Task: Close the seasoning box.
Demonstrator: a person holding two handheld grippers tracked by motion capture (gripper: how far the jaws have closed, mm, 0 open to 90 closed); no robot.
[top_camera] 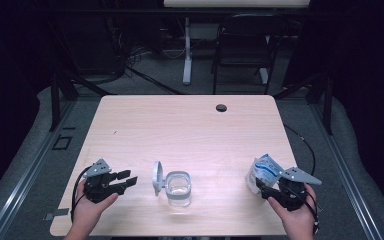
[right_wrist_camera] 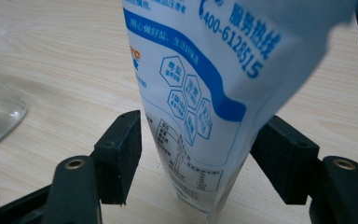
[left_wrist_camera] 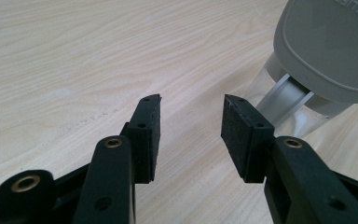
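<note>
Table (top_camera: 145,120) scene, person seated at the bottom edge, one gripper per hand.

Right gripper (top_camera: 266,190), lower right of the high view: jaws stand either side of the bag (top_camera: 263,171), a white-and-blue printed pouch standing upright on the table. In the right gripper view the bag (right_wrist_camera: 200,93) rises between the two pads (right_wrist_camera: 121,154); left pad shows a clear gap to the bag, right pad sits at or just behind its edge, contact there not readable. So jaws wide around the bag, not pinching it. Judgement: gripper is placed low on the bag so a squeeze would take it near the base and keep the top free for pouring.

Left gripper (top_camera: 125,181), lower left of the high view: jaws wide, nothing between them, pointing right toward the jar (top_camera: 178,188). Left gripper view confirms it: bare wood between the pads (left_wrist_camera: 145,135), and the jar's grey lid (left_wrist_camera: 331,46) sits in the upper right of that frame, apart from the jaws.

Jar is clear, lower centre of the high view, between the two grippers, nearer the left one. Its hinged lid (top_camera: 157,176) stands flipped up on the left side, mouth open. Judgement: left gripper waits beside the jar, likely to steady it; open lid suggests the bag's contents go in. Bag not yet lifted.
</note>
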